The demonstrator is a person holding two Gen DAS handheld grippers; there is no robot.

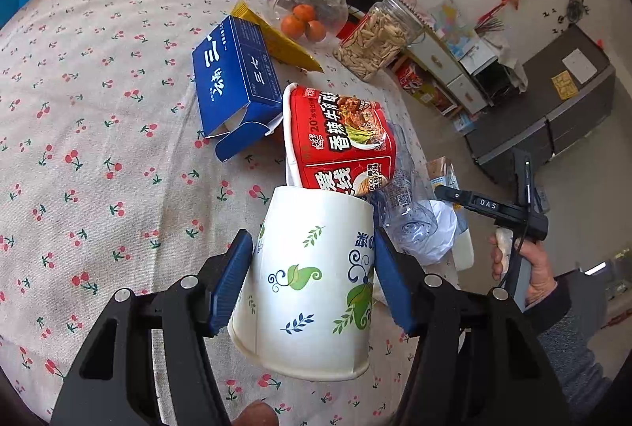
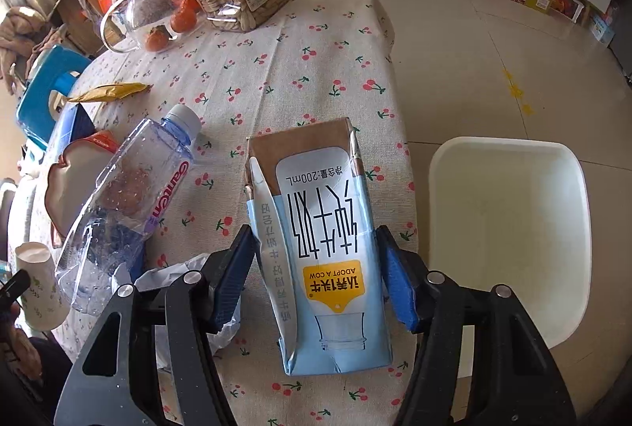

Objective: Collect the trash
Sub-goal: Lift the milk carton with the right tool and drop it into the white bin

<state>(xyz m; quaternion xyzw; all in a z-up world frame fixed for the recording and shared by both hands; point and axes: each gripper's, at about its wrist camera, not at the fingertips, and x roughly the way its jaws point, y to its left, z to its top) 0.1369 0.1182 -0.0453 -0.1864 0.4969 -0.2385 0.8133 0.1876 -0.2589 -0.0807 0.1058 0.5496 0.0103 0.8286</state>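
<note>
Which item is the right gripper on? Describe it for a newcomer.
On the cherry-print tablecloth, at the edge nearest the white bin, lies a milk carton between the right gripper's fingers. Unlike the clear bottle beside it, it is pale blue, brown-topped, with a yellow label.

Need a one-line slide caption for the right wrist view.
Right gripper straddles a milk carton on the cherry-print tablecloth, white bin alongside.

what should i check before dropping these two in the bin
1. Left gripper shut on the paper cup: ok.
2. Right gripper shut on the milk carton: ok.
3. White bin open, right of the table edge: ok.
4. Carton over the bin: not ok, it is above the tablecloth.
5. Cup or carton emptied: cannot tell.
</note>
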